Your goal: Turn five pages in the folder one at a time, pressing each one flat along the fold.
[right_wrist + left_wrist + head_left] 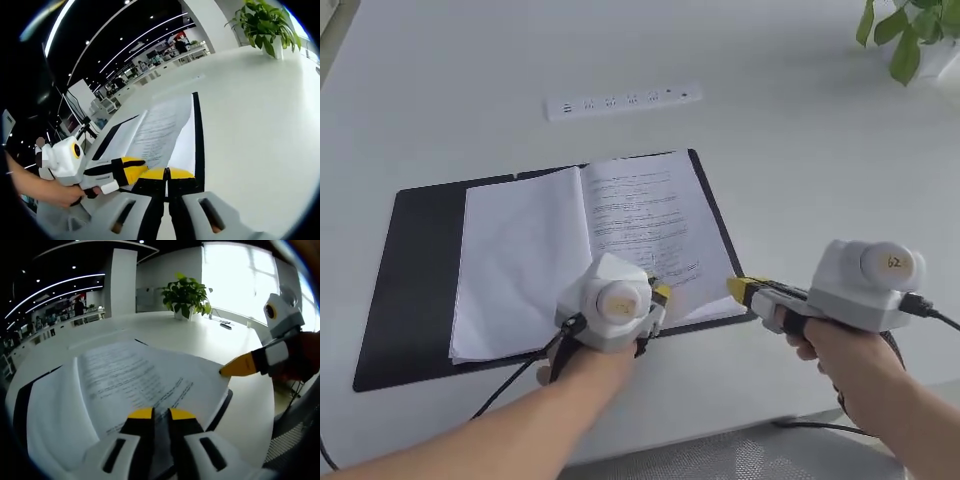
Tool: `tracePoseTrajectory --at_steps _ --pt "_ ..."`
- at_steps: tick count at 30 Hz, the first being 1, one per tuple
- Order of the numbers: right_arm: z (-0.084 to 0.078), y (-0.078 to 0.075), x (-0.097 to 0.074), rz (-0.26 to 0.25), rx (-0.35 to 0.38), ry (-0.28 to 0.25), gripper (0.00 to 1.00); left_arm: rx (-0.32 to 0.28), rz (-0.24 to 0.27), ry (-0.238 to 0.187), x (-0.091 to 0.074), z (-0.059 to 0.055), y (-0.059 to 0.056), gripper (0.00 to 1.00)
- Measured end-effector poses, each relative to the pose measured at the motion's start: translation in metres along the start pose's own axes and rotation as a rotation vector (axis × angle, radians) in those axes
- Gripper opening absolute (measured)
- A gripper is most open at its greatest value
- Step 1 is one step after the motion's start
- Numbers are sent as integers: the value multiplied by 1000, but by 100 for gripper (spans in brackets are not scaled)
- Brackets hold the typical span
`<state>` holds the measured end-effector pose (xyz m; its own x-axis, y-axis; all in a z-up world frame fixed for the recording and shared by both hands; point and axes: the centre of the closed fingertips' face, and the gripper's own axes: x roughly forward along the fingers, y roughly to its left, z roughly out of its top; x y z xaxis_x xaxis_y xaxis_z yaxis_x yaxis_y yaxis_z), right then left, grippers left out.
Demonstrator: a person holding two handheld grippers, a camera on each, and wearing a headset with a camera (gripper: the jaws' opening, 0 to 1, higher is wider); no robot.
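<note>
A black folder (415, 290) lies open on the white table, with a blank white page (520, 260) on its left half and a printed page (640, 215) on its right half. My left gripper (661, 293) (161, 414) is shut, its yellow tips resting low on the printed page (135, 375) near the bottom edge. My right gripper (738, 289) (167, 173) is shut too, and its tips meet the lower right edge of the printed page (160, 125). I cannot tell whether any paper sits between them. The folder's black border (198, 145) runs just ahead of it.
A white power strip (623, 102) lies behind the folder. A potted plant (910, 35) (185, 295) (262, 25) stands at the far right corner. Black cables trail off the table's front edge (720, 420) from both grippers. Bare table stretches to the right of the folder.
</note>
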<state>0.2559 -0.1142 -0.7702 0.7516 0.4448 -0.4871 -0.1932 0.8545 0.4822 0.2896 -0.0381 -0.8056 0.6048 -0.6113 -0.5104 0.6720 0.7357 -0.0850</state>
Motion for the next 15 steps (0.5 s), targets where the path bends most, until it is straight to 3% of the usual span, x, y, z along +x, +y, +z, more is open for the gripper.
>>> tracePoseTrajectory --at_steps 7,12,15 --pt "12 18 -5 38 -3 -30 0 -17 -27 39 -23 -6 5 16" --pt "22 38 -8 85 -15 -59 0 -49 -20 17 -50 -4 19 18" --pt "27 57 -12 111 -21 -74 0 -66 -3 -8 -69 0 33 18"
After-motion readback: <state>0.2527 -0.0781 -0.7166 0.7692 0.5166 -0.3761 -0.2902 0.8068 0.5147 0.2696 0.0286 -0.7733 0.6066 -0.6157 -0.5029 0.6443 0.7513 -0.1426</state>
